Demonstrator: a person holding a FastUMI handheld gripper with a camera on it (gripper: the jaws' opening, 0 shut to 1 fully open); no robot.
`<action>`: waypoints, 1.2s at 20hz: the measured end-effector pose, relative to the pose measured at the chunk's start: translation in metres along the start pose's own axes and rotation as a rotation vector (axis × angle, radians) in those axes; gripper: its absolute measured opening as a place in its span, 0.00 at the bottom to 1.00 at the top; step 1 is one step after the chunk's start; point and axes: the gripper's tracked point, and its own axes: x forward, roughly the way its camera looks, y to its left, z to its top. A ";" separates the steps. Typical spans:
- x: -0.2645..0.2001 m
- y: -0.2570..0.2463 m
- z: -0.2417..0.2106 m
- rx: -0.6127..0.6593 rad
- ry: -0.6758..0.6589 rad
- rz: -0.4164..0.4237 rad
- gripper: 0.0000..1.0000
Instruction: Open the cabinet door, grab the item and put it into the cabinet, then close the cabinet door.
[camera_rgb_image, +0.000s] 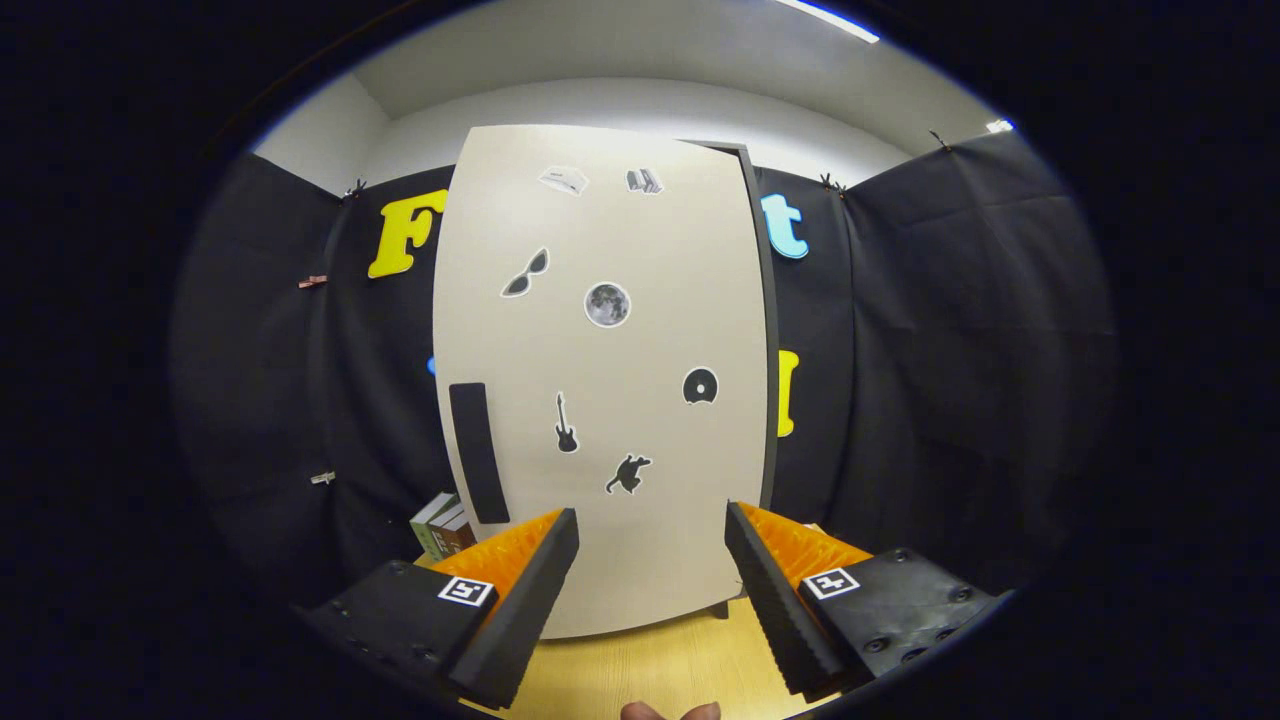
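Note:
A tall beige cabinet (600, 380) stands on a wooden table straight ahead of the fingers, its door shut and covered with several small black stickers. A black vertical handle (478, 452) sits on the door's lower left part, just beyond the left finger. My gripper (650, 525) is open, its two black-and-orange fingers spread wide with nothing between them, a short way back from the door. Green and brown books (443, 527) lie on the table to the left of the cabinet's base, partly hidden behind the left finger.
The wooden table (650, 665) runs beneath the fingers up to the cabinet's foot. Black cloth walls close the booth on the left, right and behind the cabinet. A person's fingertips (668, 711) show under the gripper.

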 end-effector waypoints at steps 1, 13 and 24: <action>-0.001 0.000 0.001 -0.001 -0.002 -0.001 0.96; 0.001 0.001 -0.001 -0.022 -0.007 -0.004 0.96; -0.001 -0.004 0.002 -0.013 -0.011 -0.009 0.96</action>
